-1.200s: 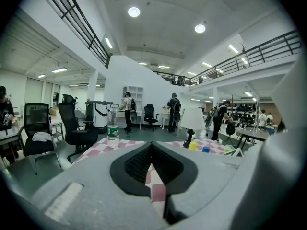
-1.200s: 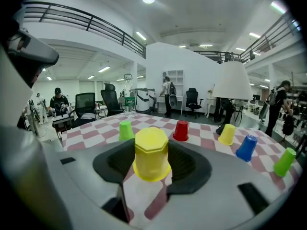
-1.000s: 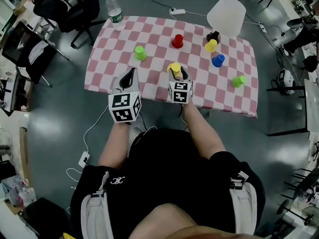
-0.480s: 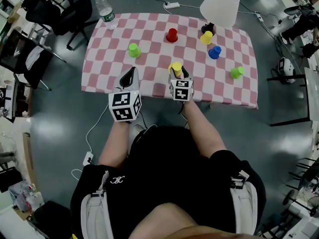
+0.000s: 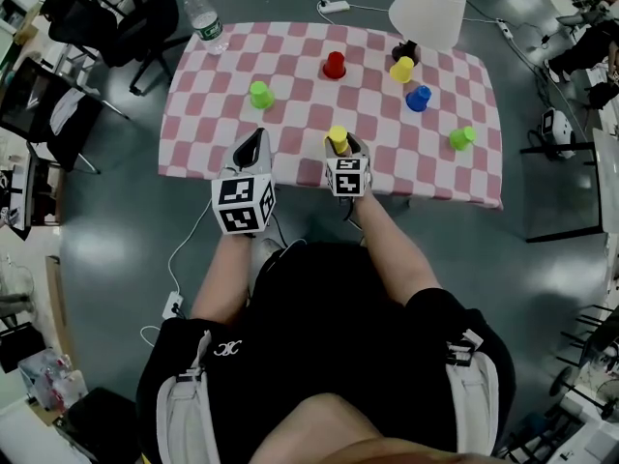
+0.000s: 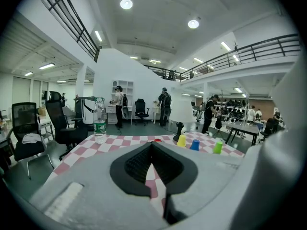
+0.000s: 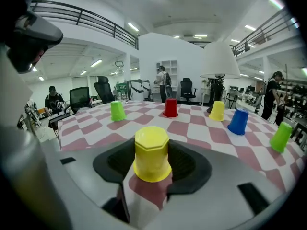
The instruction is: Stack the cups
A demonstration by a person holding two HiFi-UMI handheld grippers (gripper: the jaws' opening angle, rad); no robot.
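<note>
The right gripper [image 5: 343,147] has its jaws closed round an upside-down yellow cup [image 7: 152,153], close to the near edge of the checked surface [image 5: 290,158] and about midway along it. The left gripper [image 5: 255,143] hangs at the same edge, its jaws pinched together on nothing. A red cup [image 5: 335,65] stands near the far edge.

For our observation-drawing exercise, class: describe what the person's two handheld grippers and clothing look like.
The left gripper and right gripper have pale grey bodies with black ribbed jaw pads. Each carries a white cube printed with black square markers. The person wears black clothes.
</note>
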